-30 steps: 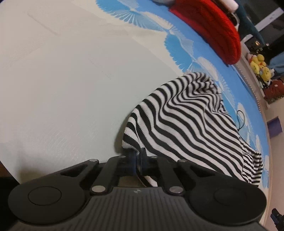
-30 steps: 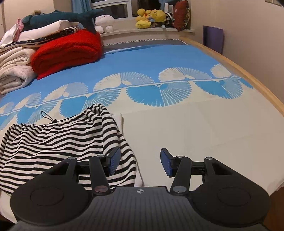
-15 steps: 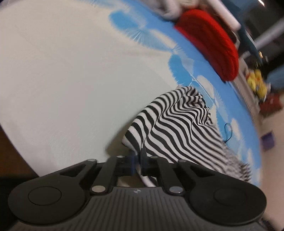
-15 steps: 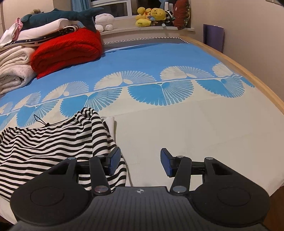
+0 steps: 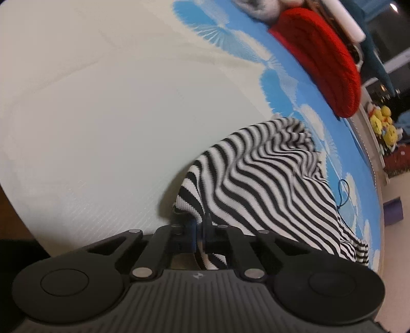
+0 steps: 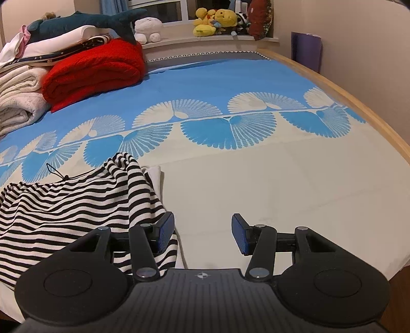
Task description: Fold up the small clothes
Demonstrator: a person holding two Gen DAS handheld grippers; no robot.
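A black-and-white striped garment (image 5: 269, 184) lies on the bed, bunched into a ridge. My left gripper (image 5: 201, 231) is shut on the near corner of the striped garment and holds that edge lifted off the sheet. In the right wrist view the same garment (image 6: 64, 205) lies at the lower left, with a thin black drawstring (image 6: 55, 171) at its far edge. My right gripper (image 6: 202, 235) is open and empty, just above the bed, with its left fingertip (image 6: 165, 230) over the garment's right edge.
The bed has a cream and blue fan-print sheet (image 6: 230, 158). A folded red blanket (image 6: 94, 69) and a pile of white towels (image 6: 18, 100) sit at the far left. Plush toys (image 6: 217, 23) line the windowsill. A wooden bed rim (image 6: 358, 102) runs along the right.
My left gripper has swung and tilted while keeping hold of the striped corner, pulling the cloth. In the right wrist view the garment has shifted slightly left, then back right; the right gripper stays open.
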